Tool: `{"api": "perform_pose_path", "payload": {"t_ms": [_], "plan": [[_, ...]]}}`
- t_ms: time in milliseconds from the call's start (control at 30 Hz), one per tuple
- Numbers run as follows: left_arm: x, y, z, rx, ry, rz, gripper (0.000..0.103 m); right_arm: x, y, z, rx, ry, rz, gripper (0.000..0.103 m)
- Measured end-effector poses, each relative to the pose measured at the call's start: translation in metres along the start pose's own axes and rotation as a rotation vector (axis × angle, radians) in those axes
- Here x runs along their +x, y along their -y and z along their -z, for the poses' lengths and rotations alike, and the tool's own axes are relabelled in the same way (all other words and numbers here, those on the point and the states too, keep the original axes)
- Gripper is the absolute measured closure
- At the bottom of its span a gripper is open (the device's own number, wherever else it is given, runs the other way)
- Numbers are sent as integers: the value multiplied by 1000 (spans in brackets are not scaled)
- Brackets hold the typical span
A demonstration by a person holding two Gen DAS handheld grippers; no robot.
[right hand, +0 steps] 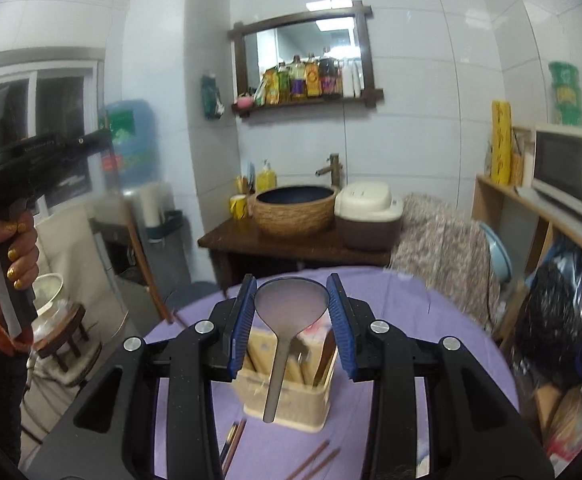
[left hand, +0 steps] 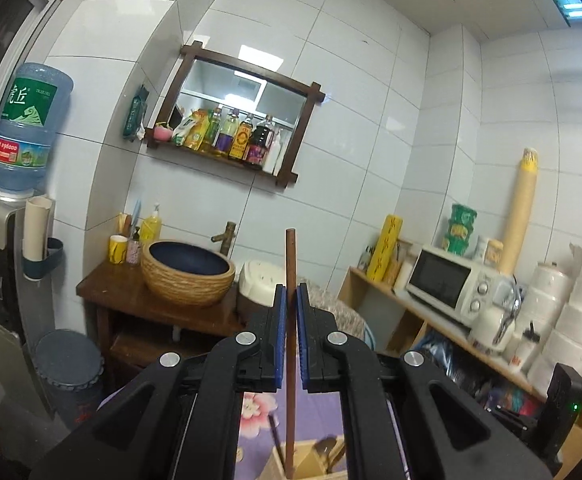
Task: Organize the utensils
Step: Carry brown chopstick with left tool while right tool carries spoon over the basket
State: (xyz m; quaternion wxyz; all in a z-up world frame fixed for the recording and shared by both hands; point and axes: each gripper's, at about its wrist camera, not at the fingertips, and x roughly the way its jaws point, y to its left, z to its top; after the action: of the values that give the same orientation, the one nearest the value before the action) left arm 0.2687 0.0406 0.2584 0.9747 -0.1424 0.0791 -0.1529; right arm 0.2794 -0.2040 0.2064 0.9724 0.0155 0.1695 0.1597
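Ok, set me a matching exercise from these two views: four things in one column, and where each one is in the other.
Things:
1. brown chopstick
2. metal spoon
3. wooden utensil box
4. loose chopsticks

Places:
A. standing on the purple tablecloth
B. clamped upright in the left gripper
C. lying flat on the cloth in front of the box
D. bowl gripped between the right gripper pads

Pairs: 1-B, 2-D, 3-A, 4-C

We see a woven basin (left hand: 189,276) beneath a wood-framed mirror (left hand: 235,112), a microwave (left hand: 451,280), and a water jug (left hand: 27,128).
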Motion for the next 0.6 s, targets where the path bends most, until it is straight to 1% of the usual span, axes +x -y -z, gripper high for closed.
{"api": "perform_pose_path", "payload": {"t_ms": [100,133,200,267,300,333,400,433,467,500,600], "plan": [[23,13,0,-2,-11,10,97,18,2,-16,-4,9,29,66],[28,16,0,4,-4,11,97,23,2,-17,-6,9,39,66],[35,26,6,10,5,19,97,34,2,-16,-9,8,55,66],[42,34,16,36,-8,9,97,42,3,-9,-12,6,65,66],[43,42,29,62,-5,-20,97,48,3,-4,-11,-1,70,66],[45,43,35,70,-6,-39,97,55,3,2,-10,-13,72,66],[44,47,63,67,-12,-57,97,68,4,16,-10,-33,82,66],[45,48,69,76,-11,-68,97,74,4,24,-17,-42,90,66],[44,52,83,99,-6,-94,97,79,5,30,-21,-50,91,66],[45,56,99,121,-15,-104,97,84,5,38,-25,-64,92,66],[53,58,126,147,-69,-129,97,96,5,57,-38,-103,99,66]]}}
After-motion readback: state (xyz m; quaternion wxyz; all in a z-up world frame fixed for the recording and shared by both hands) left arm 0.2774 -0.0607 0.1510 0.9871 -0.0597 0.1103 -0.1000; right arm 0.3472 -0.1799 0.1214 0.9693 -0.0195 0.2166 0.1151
